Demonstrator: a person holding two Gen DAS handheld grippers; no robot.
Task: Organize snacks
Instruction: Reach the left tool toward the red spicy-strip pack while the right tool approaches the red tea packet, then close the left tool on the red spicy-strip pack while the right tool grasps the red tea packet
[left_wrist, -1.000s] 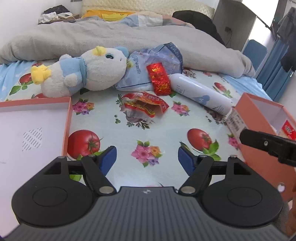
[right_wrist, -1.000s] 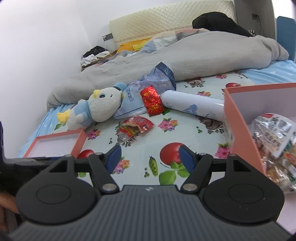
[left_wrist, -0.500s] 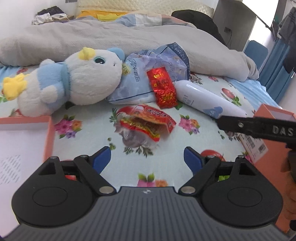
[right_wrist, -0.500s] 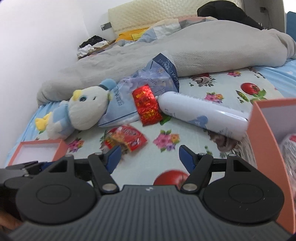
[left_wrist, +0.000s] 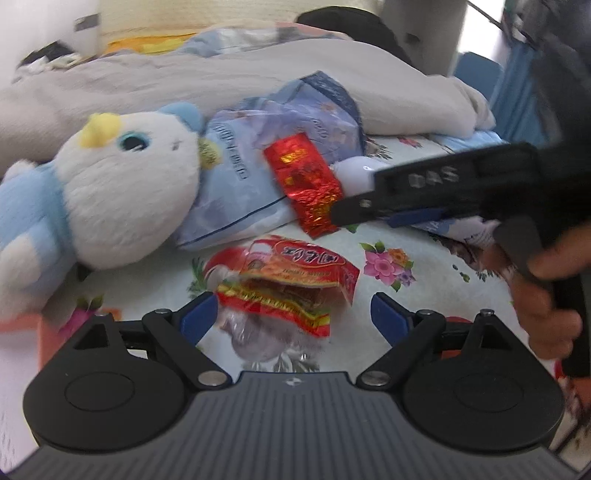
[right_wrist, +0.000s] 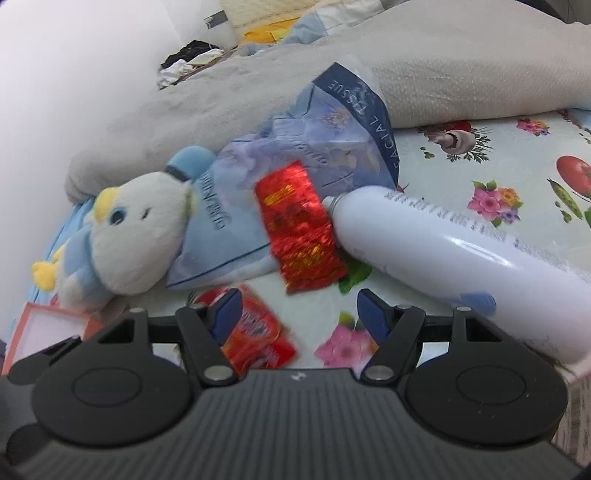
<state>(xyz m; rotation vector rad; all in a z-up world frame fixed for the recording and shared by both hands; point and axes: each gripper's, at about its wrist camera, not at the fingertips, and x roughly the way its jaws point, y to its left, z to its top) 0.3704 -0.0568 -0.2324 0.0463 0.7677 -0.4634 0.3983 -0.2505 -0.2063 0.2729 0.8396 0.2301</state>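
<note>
A red and yellow snack packet (left_wrist: 284, 284) lies on the flowered bedsheet between the open jaws of my left gripper (left_wrist: 293, 317); it also shows in the right wrist view (right_wrist: 255, 339). A shiny red foil packet (left_wrist: 304, 184) leans on a blue tissue pack (left_wrist: 258, 162). My right gripper (right_wrist: 299, 310) is open and empty, just short of the foil packet (right_wrist: 299, 225). Its black body (left_wrist: 443, 184) crosses the left wrist view from the right, touching the foil packet's edge.
A white and blue plush duck (left_wrist: 99, 192) lies left of the tissue pack (right_wrist: 325, 147). A white spray bottle (right_wrist: 443, 258) lies to the right. An orange box lid (right_wrist: 40, 328) sits at the left. A grey duvet (left_wrist: 184, 74) is bunched behind.
Both grippers have moved forward towards the snacks. The left one has closed in around the red and yellow packet; the right one has come up to the foil packet. Both stay open.
</note>
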